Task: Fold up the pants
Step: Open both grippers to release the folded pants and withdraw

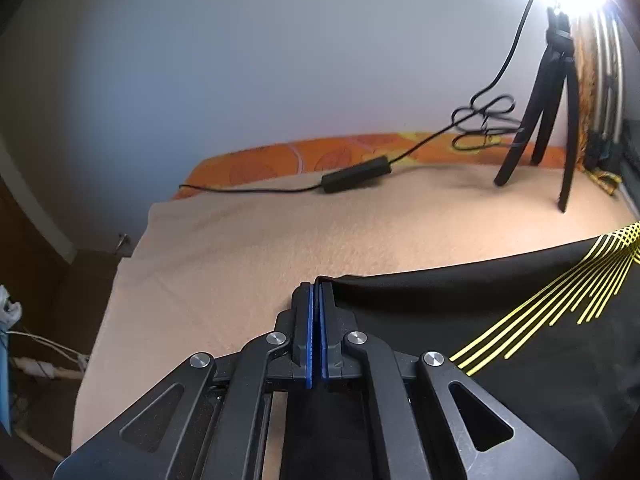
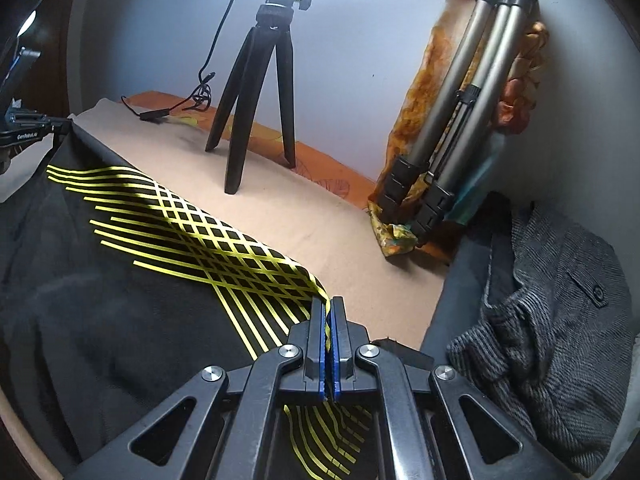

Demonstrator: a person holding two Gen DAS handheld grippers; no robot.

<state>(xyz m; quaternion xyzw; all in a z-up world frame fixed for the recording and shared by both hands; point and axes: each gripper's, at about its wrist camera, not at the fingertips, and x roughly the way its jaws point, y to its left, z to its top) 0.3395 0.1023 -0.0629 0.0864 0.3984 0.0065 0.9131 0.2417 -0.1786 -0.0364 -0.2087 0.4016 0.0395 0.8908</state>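
Both grippers are pinching one edge of the black pants point(image 2: 120, 320), stretched over the bed point(image 1: 280, 220).
I am holding corners: left gripper point(image 1: 316, 292) clamped at 12 o'clock, right gripper point(image 2: 330, 308) likewise; next, I judge, carrying this edge across evenly.

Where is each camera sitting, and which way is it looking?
Left wrist: on the left gripper, looking along its shut fingers at the black pants, blanket and wall.
Right wrist: on the right gripper, facing the pants' yellow stripes and a folded silver tripod.
Shared: the pants, blanket and small black tripod.
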